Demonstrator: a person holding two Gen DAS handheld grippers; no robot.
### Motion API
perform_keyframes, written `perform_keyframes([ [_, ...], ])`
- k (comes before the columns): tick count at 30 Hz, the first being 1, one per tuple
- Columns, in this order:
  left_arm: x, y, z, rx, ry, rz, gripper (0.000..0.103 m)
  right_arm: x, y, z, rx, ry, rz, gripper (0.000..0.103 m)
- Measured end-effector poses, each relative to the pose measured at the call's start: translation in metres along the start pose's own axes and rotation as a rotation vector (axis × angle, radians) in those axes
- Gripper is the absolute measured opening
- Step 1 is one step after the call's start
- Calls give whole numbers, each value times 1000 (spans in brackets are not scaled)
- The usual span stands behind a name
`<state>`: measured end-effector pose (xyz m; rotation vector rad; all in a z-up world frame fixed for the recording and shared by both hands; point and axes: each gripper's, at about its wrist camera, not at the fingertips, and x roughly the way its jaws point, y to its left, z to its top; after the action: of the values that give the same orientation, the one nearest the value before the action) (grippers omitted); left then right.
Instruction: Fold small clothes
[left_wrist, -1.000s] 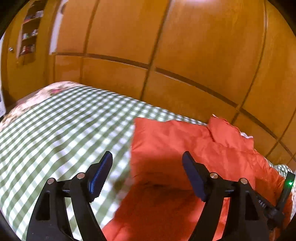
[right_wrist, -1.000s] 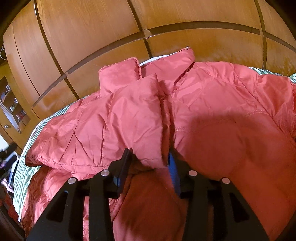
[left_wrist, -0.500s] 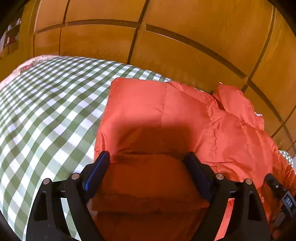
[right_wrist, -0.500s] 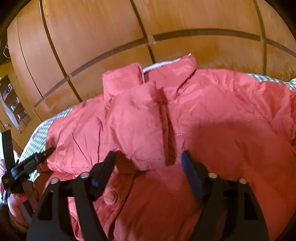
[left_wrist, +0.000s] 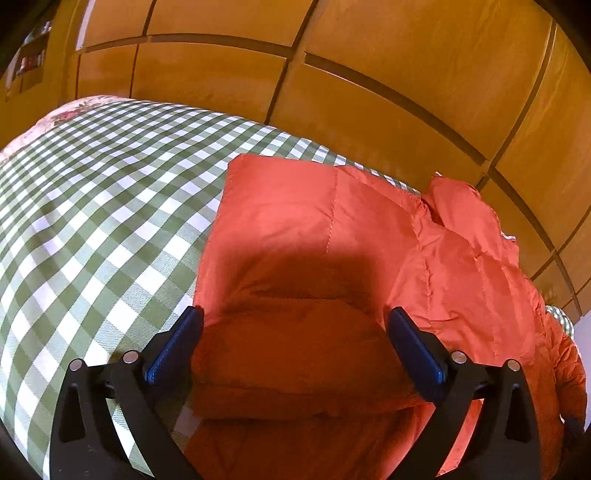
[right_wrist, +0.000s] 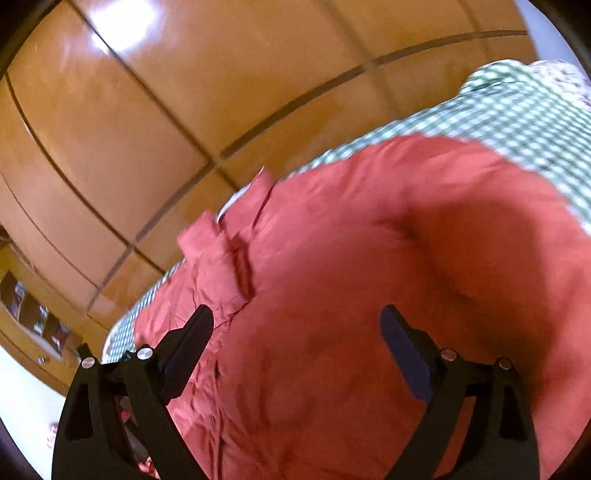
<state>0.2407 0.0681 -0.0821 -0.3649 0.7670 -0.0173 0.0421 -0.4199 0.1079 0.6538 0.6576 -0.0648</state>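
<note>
Taking the red padded jacket (left_wrist: 332, 236) as the landmark and reading from the left: to its left lies only bare green-checked bed cover (left_wrist: 92, 206), with the wooden wardrobe doors (left_wrist: 369, 74) rising behind the bed, so the jacket sits toward the far, wardrobe side of the bed. The left gripper (left_wrist: 293, 339) hangs low over the jacket's left edge, its jaws having just been opening and now spread as wide as they go; a folded-over sleeve or panel bulges up between them, but the blue pads do not appear to press on it, so nothing seems to be held. That fits a fold just laid down and let go, the wide spread keeping the pads from dragging the slippery cloth back. Further right, the collar (left_wrist: 461, 206) points at the wardrobe. Over the jacket's right half, in the blurred right wrist view, the right gripper (right_wrist: 295, 328) has also just been opening; its jaws stand wide above the puffy body (right_wrist: 388, 277), clear of the cloth and empty, probably travelling to the next edge to fold.
</note>
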Motion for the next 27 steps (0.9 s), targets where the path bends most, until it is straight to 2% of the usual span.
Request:
perform_keyframes([
  [3, -1, -4, 3, 17, 19, 29, 99, -38, -23, -5, 16, -55, -46, 92],
  [5, -9, -11, 3, 43, 12, 34, 99, -70, -43, -12, 70, -111, -98, 95],
  [7, -22, -21, -1, 77, -7, 14, 99, -92, -64, -18, 118, -146, -132, 95],
  [9, -32, -32, -6, 110, -13, -13, 99, -106, -82, -22, 159, -170, -212, 95],
  [10, -36, -37, -10, 126, -13, -26, 99, -116, -97, -25, 205, -176, -270, 95],
  [12, -40, -43, -19, 148, -11, -33, 99, -127, -118, -34, 312, -172, -293, 95],
  [16, -33, -46, -32, 190, 15, -15, 99, -144, -152, -56, 496, -168, -284, 95],
  [21, -32, -41, -32, 165, 19, -35, 99, -164, -175, -71, 623, -256, -412, 95],
  [25, -30, -36, -33, 138, 28, -51, 99, -144, -185, -72, 631, -172, -445, 95],
  [27, -31, -34, -32, 129, 26, -59, 99, -136, -190, -75, 677, -171, -425, 95],
])
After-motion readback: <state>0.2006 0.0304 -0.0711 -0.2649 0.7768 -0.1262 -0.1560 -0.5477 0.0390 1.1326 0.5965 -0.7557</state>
